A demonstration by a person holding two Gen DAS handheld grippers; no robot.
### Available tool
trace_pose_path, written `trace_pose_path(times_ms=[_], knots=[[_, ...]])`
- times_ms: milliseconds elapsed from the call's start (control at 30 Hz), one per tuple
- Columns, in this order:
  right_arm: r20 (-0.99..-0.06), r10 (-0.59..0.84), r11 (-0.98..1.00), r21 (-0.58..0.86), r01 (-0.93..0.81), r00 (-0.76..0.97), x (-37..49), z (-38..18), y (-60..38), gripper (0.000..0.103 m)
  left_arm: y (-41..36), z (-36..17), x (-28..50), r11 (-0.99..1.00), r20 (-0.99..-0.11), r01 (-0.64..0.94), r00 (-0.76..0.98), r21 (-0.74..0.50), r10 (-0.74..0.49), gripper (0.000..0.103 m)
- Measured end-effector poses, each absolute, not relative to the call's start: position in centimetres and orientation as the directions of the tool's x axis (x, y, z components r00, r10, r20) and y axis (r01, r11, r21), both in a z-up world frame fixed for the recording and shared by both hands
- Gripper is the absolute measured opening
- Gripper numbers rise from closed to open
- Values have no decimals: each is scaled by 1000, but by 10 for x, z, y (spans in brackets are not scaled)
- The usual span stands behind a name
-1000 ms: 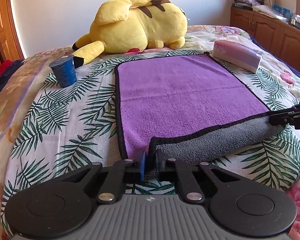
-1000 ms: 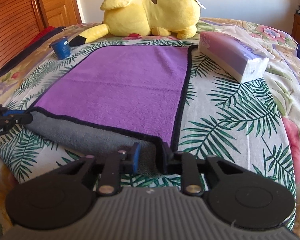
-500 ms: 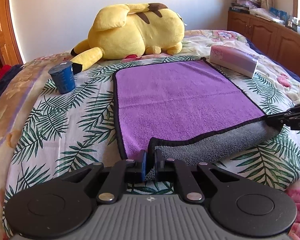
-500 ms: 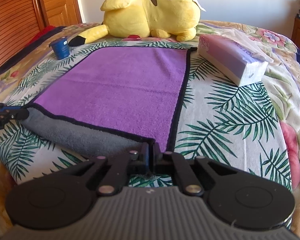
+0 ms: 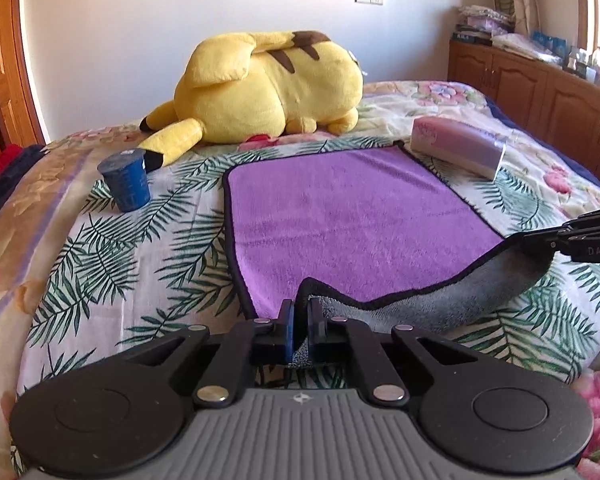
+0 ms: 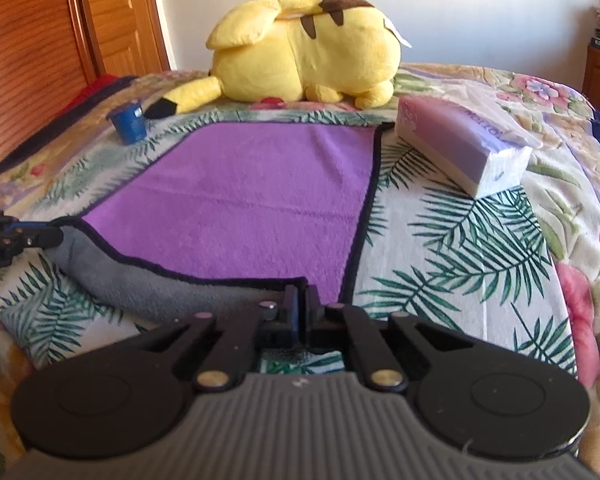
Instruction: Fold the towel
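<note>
The purple towel (image 5: pixel 348 216) is spread flat on the bed (image 5: pixel 112 256), its far edge lying toward 12 o'clock just short of the yellow plush toy (image 5: pixel 268 88). Its near hem has been raised, so that the grey underside (image 5: pixel 440 304) is turned up along the 6 o'clock edge.

The near left corner is clamped between the fingers of the left gripper (image 5: pixel 300 328), which are pressed together on the black-bound hem. The near right corner is pinched in the same way by the right gripper (image 6: pixel 302 312); its fingers are closed on the cloth with only the hem between them. In the left wrist view that gripper is seen at 3 o'clock; in the right wrist view the left one is seen at 9 o'clock.

The step in hand is judged to be the first fold: both near corners are secured and the hem is lifted clear of the bed, but nothing has yet been carried over.

For the next move, both corners would need to be raised together and drawn toward 12 o'clock at an even pace, so that the near hem is laid squarely on the far hem. The blue cup (image 5: pixel 126 180) at 10 o'clock and the tissue pack (image 6: pixel 460 148) at 2 o'clock lie close to the far corners and should be cleared. The sag of cloth between the grippers should be kept taut, or a wrinkle may be trapped.
</note>
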State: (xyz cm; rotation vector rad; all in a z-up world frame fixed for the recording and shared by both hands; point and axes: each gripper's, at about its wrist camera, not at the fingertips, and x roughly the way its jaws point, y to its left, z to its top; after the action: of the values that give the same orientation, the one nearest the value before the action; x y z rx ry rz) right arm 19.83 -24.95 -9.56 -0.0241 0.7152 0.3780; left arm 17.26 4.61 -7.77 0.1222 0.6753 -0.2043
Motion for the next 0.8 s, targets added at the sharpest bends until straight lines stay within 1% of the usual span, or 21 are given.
trace_pose_path(times_ms=[233,800], knots=[[-623,330,932,95,-350,709,199,-91,-250,4,44,-74,172,971,-619,235,769,48,-156,0],[-535,366,921,92,-379,762,200,-70,-252,4,47,-52,173,973,-556,228,813,31,-173,0]])
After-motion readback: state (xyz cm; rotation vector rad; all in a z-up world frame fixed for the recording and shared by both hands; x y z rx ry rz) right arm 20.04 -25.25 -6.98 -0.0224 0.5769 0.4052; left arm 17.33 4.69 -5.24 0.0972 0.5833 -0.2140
